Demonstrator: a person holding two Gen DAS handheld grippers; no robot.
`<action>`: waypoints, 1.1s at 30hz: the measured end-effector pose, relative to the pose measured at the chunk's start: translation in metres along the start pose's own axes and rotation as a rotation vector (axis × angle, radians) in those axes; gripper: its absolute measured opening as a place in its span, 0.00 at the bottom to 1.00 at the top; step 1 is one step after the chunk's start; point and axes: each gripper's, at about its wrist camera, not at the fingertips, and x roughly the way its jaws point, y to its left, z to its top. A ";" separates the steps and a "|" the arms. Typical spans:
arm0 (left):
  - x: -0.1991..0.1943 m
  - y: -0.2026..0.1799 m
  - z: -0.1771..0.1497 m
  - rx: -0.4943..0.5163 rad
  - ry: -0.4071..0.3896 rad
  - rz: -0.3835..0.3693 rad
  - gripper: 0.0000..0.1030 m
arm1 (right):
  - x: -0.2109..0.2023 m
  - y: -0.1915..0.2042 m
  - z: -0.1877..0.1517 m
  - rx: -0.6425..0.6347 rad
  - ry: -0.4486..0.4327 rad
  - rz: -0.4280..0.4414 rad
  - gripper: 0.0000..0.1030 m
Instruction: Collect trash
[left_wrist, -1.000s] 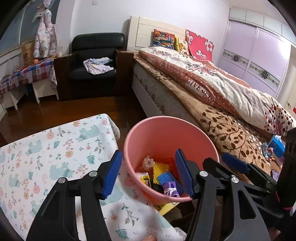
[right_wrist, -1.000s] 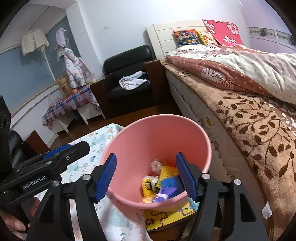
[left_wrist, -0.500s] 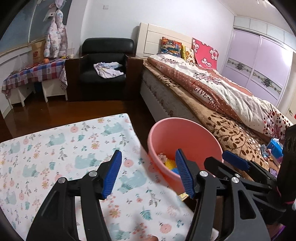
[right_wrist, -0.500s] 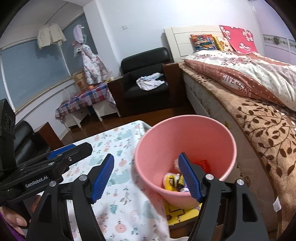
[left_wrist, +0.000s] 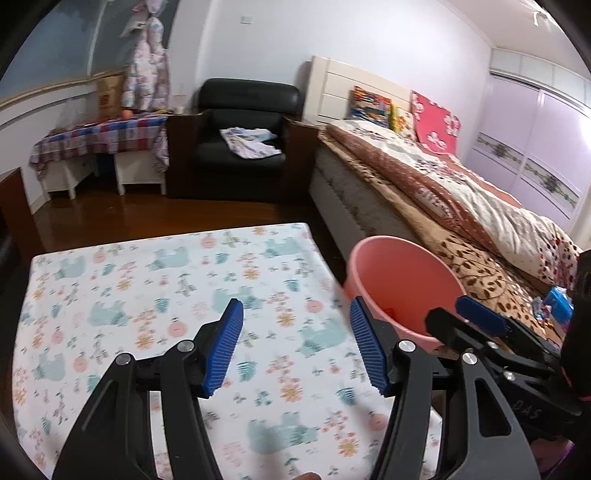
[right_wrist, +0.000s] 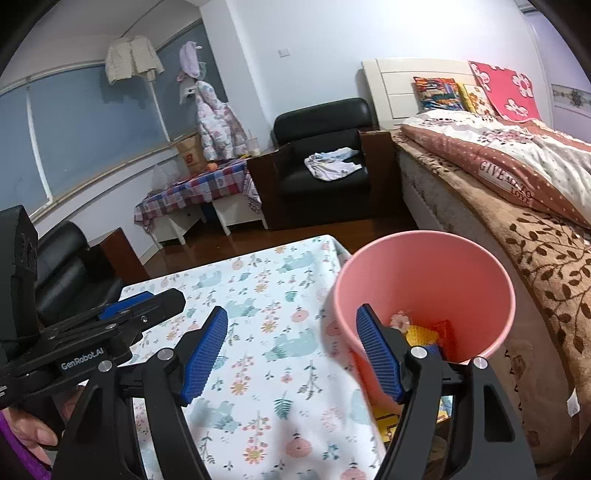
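Note:
A pink trash bucket stands just off the right edge of the table, between it and the bed; it also shows in the left wrist view as the bucket. Several bits of trash, yellow, red and pale pink, lie at its bottom. My right gripper is open with nothing between its blue pads, hovering over the table beside the bucket. My left gripper is open and empty too, above the patterned tablecloth. Each gripper shows at the edge of the other's view.
A bed with a brown leaf blanket runs along the right. A black armchair with clothes on it stands behind the table. A checked side table is at the far left. A yellow box lies under the bucket.
Both grippers have pulled back and to the left, away from the bucket and over the tablecloth. The bucket now sits at the right of both views. The right jaws widened slightly.

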 end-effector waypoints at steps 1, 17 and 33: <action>-0.002 0.004 -0.002 -0.006 0.000 0.014 0.59 | 0.000 0.003 -0.001 -0.004 0.001 0.001 0.69; -0.025 0.038 -0.028 -0.076 0.010 0.148 0.58 | 0.015 0.043 -0.020 -0.066 0.044 0.046 0.69; -0.032 0.048 -0.041 -0.104 0.014 0.240 0.58 | 0.025 0.056 -0.031 -0.092 0.077 0.055 0.69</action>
